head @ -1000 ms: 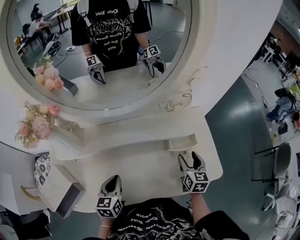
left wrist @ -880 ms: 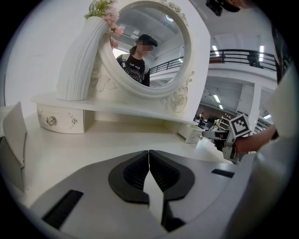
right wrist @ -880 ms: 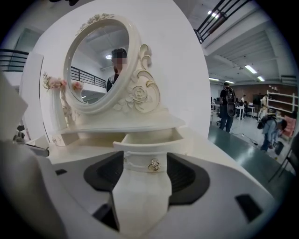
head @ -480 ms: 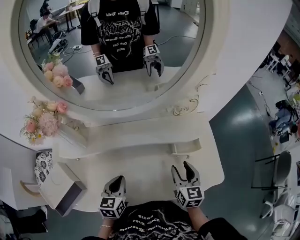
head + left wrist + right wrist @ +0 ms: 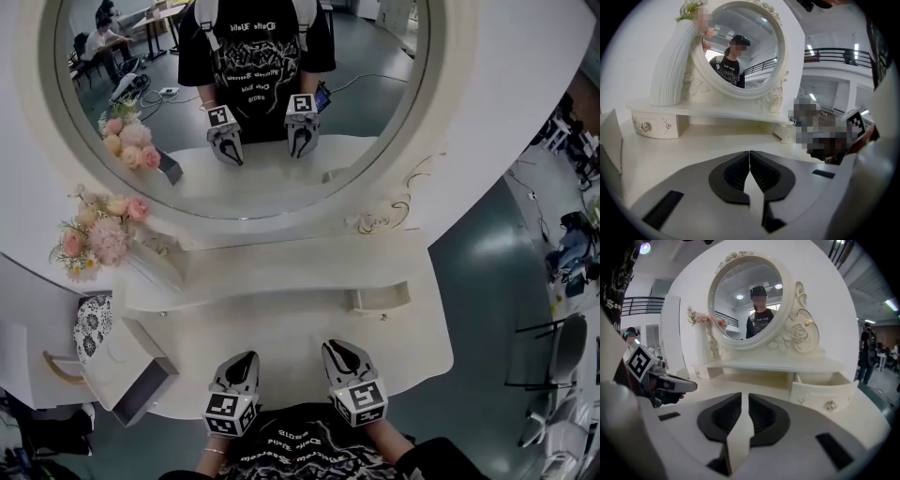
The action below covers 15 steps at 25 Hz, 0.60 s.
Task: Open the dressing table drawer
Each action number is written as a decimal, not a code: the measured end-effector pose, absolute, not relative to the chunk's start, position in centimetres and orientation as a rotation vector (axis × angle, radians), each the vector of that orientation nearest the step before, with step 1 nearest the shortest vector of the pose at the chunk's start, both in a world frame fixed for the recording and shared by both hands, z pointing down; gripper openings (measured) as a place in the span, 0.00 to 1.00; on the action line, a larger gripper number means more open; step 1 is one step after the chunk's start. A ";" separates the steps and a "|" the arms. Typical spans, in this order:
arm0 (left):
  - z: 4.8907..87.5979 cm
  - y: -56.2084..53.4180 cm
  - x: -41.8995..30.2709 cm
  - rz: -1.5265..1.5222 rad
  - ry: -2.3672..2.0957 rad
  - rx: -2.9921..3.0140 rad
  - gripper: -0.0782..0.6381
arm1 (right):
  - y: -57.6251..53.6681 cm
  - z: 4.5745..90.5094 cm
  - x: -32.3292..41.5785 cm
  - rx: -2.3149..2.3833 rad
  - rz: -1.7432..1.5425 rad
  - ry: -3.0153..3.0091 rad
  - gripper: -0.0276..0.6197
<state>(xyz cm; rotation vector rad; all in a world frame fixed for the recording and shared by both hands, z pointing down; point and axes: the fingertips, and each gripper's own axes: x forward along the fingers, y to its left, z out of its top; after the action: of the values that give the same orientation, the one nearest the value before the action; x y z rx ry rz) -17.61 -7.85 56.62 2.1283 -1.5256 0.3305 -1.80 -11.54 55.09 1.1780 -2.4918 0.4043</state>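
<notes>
The small right drawer (image 5: 380,298) of the white dressing table (image 5: 281,328) stands pulled out under the shelf; in the right gripper view this drawer (image 5: 824,392) shows its hollow inside and a metal knob. My right gripper (image 5: 337,349) hovers over the tabletop near the front edge, left of and well short of the drawer. Its jaws (image 5: 745,394) have just been closing; a slim gap remains and nothing is between them. My left gripper (image 5: 236,361) sits beside it, shut and empty (image 5: 749,152).
A large round mirror (image 5: 244,103) rises behind the shelf. A white vase of pink flowers (image 5: 103,234) stands at the shelf's left end. A bigger drawer (image 5: 127,370) hangs open at the table's lower left. A closed small drawer (image 5: 654,126) sits under the shelf's left side.
My right gripper drew back from the small right drawer, leftward and toward the front edge, and its jaws narrowed from wide open. The left gripper stayed put.
</notes>
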 end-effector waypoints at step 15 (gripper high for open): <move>56.8 -7.6 -16.7 0.354 -1.483 2.149 0.13 | -11.0 56.7 -3.6 1.061 0.398 -2.468 0.06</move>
<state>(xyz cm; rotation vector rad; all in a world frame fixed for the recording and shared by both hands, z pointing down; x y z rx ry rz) -16.70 -7.59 56.83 2.1487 -1.4835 0.3542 -3.63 -10.97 56.72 1.0606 -2.4681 0.3979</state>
